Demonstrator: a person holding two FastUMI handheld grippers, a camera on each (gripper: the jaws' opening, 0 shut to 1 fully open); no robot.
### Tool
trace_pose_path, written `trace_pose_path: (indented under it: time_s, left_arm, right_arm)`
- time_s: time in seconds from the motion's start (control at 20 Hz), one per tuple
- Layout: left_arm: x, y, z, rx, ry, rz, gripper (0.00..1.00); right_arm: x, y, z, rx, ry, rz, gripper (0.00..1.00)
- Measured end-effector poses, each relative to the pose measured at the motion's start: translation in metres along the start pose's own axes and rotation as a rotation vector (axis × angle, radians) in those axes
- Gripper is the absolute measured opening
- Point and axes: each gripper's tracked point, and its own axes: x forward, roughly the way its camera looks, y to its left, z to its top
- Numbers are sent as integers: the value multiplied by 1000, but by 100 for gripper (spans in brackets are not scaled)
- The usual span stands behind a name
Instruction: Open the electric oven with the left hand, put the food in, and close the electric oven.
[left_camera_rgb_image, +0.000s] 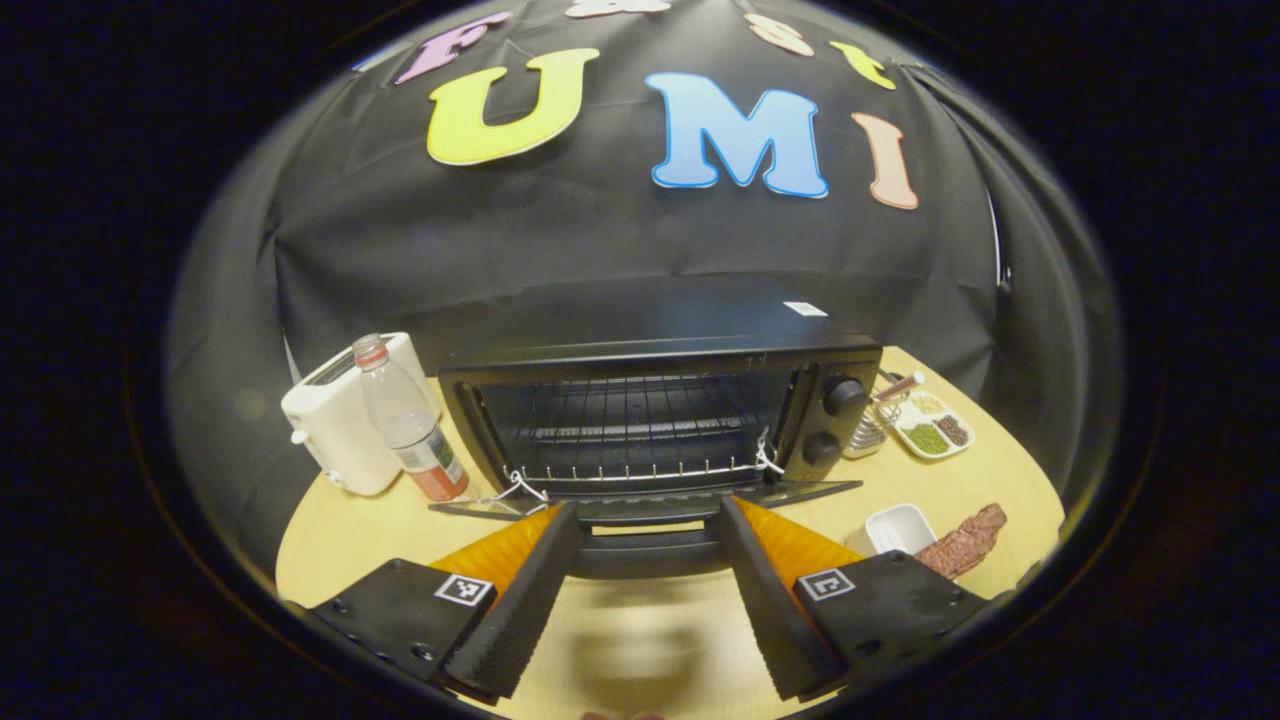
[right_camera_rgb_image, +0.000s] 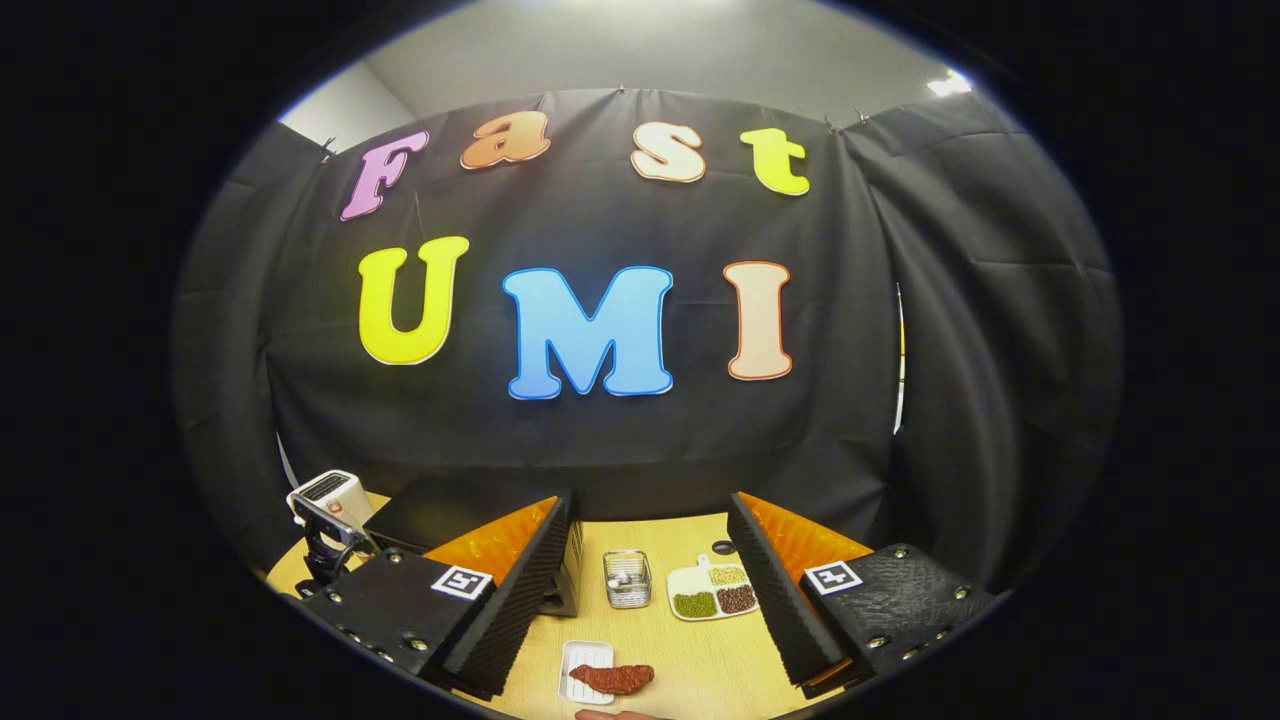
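The black electric oven (left_camera_rgb_image: 660, 350) stands at mid table with its door (left_camera_rgb_image: 800, 491) folded down flat, showing the wire rack (left_camera_rgb_image: 630, 425) inside. My left gripper (left_camera_rgb_image: 648, 510) is open, its fingers reaching either side of the door handle (left_camera_rgb_image: 650, 552) without squeezing it. The food, a brown piece of meat (left_camera_rgb_image: 965, 545), lies partly on a small white dish (left_camera_rgb_image: 898, 524) right of the oven. In the right gripper view the meat (right_camera_rgb_image: 612, 678) and dish (right_camera_rgb_image: 584, 660) lie low between the fingers of my open, empty right gripper (right_camera_rgb_image: 650, 510). Its left finger hides most of the oven (right_camera_rgb_image: 430, 515).
A white toaster (left_camera_rgb_image: 335, 425) and a plastic bottle (left_camera_rgb_image: 410, 430) stand left of the oven. A whisk (left_camera_rgb_image: 880, 415) and a divided dish of beans (left_camera_rgb_image: 932, 428) sit to its right. The right gripper view shows a wire basket (right_camera_rgb_image: 627, 578) and that bean dish (right_camera_rgb_image: 712, 592).
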Motion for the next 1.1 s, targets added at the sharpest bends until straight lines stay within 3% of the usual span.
trace_pose_path:
  time_s: [0.75,0.85,0.95,1.1]
  left_arm:
    - [-3,-5,-54,25,34,-22,99]
    - [-6,-5,-69,11,67,-32,92]
    - [-10,3,-63,-31,46,-20,92]
    - [-25,24,-29,-95,-27,25,99]
  right_arm:
    - [-11,-4,-14,-11,26,-10,98]
    - [-12,-6,-21,14,45,-8,98]
    - [-13,-9,-25,28,52,-12,98]
    - [-9,-15,-34,69,65,-11,98]
